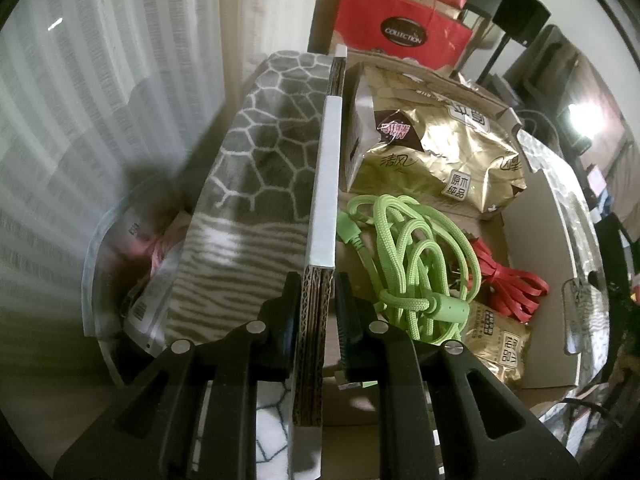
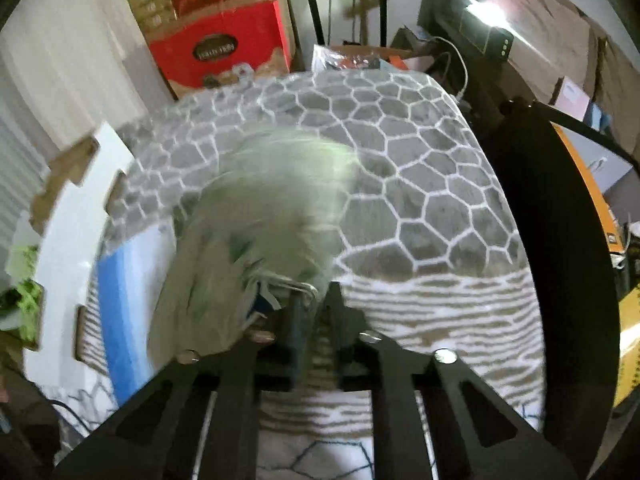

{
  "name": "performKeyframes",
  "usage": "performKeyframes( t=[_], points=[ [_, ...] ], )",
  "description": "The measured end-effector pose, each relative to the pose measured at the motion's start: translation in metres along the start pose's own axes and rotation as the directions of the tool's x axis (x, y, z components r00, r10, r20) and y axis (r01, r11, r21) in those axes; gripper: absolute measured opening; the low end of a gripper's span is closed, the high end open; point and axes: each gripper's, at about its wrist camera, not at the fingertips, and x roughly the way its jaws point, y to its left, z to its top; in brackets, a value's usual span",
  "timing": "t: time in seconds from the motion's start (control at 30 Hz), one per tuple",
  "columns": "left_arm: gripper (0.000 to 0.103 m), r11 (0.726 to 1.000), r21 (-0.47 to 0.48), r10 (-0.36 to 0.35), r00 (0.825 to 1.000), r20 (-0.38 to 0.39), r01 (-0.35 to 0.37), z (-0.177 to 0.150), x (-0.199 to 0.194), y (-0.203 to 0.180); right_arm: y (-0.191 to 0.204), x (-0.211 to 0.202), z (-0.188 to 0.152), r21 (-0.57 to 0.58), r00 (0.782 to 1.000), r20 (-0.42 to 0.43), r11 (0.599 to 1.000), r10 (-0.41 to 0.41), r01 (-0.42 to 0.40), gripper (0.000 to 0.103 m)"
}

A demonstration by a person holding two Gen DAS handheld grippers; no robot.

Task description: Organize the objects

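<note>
Clamping the cardboard box (image 1: 320, 208) wall w/ our left gripper (image 1: 316, 312), pads pinched on its edge at 6 o'clock. Inside the box: green cord (image 1: 416, 256) center, red bands (image 1: 508, 280) at 3 o'clock of it, gold tissue pack (image 1: 436, 152) at 12. Our right gripper (image 2: 316, 304) is closed on a blurred pale bag (image 2: 256, 240), above the honeycomb blanket (image 2: 420, 184); the bag spreads toward 10 o'clock.

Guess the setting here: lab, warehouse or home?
Probably a lived-in home room: patterned blanket, sheer curtain and stacked red gift boxes, with tissue packs in an open cardboard box.
</note>
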Motion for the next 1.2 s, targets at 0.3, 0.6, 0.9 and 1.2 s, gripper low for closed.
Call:
performKeyframes(
  t=[0.3, 0.6, 0.9, 1.2],
  points=[
    [0.014, 1.0, -0.002, -0.001, 1.0, -0.002, 0.001, 0.0, 0.0, 0.0, 0.023, -0.027, 0.017, 0.013, 0.993, 0.062, 0.995, 0.102, -0.103, 0.006],
    [0.014, 1.0, -0.003, -0.002, 1.0, -0.002, 0.002, 0.0, 0.0, 0.0, 0.082, -0.06, 0.029, -0.116, 0.976, 0.109, 0.977, 0.189, -0.177, 0.006],
    [0.014, 1.0, 0.017, -0.012, 1.0, -0.006, 0.012, 0.0, 0.0, 0.0, 0.168, -0.048, 0.022, -0.241, 0.954, 0.06, 0.932, 0.293, -0.271, 0.006],
    [0.014, 1.0, 0.018, -0.013, 1.0, -0.006, 0.013, 0.0, 0.0, 0.0, 0.223, -0.017, -0.001, -0.316, 0.97, 0.05, 0.925, 0.238, -0.211, 0.006]
  ],
)
